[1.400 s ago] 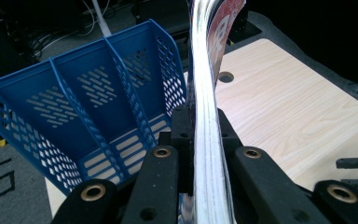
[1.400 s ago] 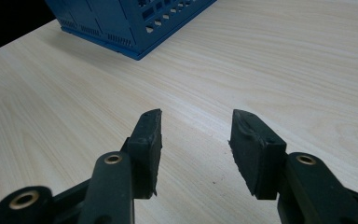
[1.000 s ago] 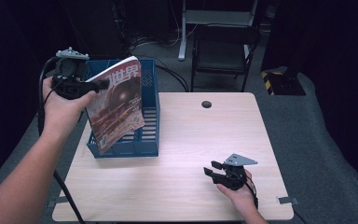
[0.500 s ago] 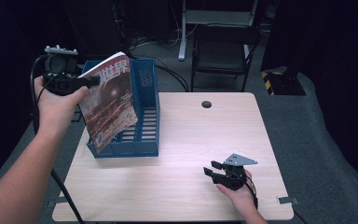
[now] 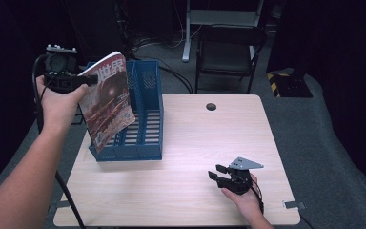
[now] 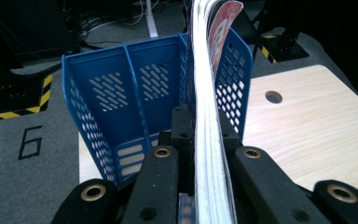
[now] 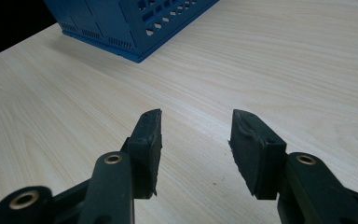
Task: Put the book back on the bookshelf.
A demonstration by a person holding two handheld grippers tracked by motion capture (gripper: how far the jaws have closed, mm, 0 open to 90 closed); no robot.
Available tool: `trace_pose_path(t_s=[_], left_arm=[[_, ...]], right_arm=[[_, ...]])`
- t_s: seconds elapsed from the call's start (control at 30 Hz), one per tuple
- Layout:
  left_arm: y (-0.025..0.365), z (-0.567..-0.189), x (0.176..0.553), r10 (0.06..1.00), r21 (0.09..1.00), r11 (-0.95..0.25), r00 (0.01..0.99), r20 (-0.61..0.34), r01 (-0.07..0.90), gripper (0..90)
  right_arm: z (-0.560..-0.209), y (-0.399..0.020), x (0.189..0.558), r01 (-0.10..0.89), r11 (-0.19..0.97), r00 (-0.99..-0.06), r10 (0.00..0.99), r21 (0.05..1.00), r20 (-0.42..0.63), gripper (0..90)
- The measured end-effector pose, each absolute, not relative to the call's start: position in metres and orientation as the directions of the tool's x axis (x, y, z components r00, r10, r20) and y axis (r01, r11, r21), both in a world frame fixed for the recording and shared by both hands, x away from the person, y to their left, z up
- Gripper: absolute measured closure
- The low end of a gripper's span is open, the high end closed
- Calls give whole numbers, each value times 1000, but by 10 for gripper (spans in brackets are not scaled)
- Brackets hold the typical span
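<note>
Jaws of the left gripper (image 6: 200,154) were clamped on the upper edge of a magazine (image 5: 106,98), pages pinched edge-on between them. Magazine hung tilted over the left side of the blue file rack (image 5: 143,119), long axis running from top right down to lower left, cover facing the camera, lower corner low at the front of the left slots; whether it touched the rack could not be told. Judged step: lifting or placing the magazine at the rack. Next move likely needs squaring it upright with a divider slot. Right gripper (image 5: 226,175) rested on the wooden table (image 5: 195,143), jaws wide apart, holding nothing.
</note>
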State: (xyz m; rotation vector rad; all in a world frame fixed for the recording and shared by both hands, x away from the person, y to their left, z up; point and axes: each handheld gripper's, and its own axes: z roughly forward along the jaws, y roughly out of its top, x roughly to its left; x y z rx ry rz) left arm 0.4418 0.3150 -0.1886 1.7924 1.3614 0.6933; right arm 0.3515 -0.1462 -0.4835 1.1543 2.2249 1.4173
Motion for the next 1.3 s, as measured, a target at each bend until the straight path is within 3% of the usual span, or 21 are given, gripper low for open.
trace_pose_path(t_s=[1.3], left_arm=[[316, -207, 489, 988, 853, -33, 146, -52, 522, 837]], right_arm=[[-482, -150, 351, 483, 191, -649, 733, 854, 204, 535]])
